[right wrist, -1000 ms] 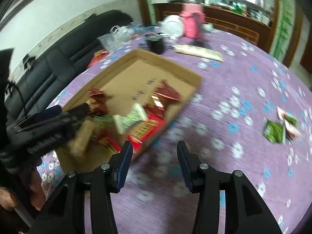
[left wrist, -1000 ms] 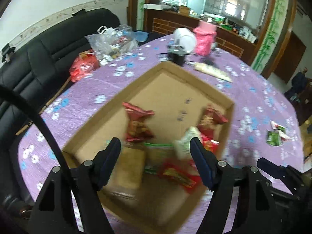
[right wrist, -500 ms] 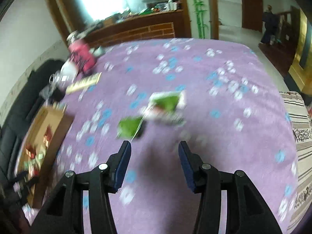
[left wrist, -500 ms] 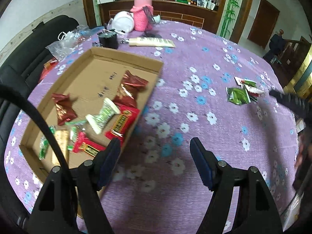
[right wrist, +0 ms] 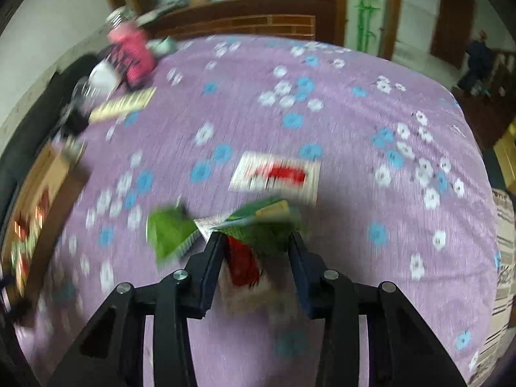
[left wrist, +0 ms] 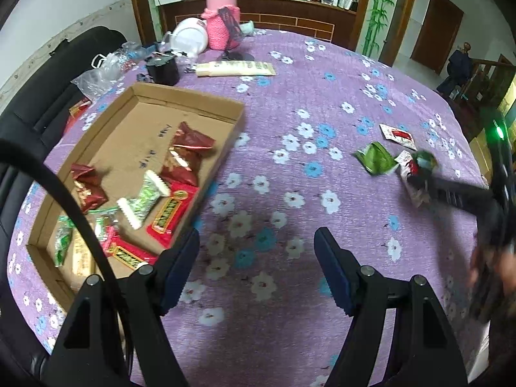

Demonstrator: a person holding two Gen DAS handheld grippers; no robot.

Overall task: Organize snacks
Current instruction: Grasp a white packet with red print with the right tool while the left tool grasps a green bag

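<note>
The right gripper is closing its jaws around a snack packet that sits between them: a crumpled pouch, green at the top, red in the middle, with a pale serrated edge, blurred by motion, so whether the pads already press on it I cannot tell. The left wrist view shows the same packet at the tip of the right gripper, on the right side of the table. Just left of the fingers lies a bright green packet, folded and puckered, touching or nearly touching the held one. Just beyond them lies a flat white packet with a red band across it, apart from the gripper. All three rest on the purple flowered tablecloth. The left gripper hangs over bare cloth with its jaws spread wide and nothing between them. To its left sits a shallow cardboard tray holding the sorted snacks: two dark red pouches, a green-and-white twist-ended sweet, flat red bars, and small green packets at the near end. Beyond the tray stand a black cup, a long cream packet, a white bowl and a pink knitted thing.
</note>
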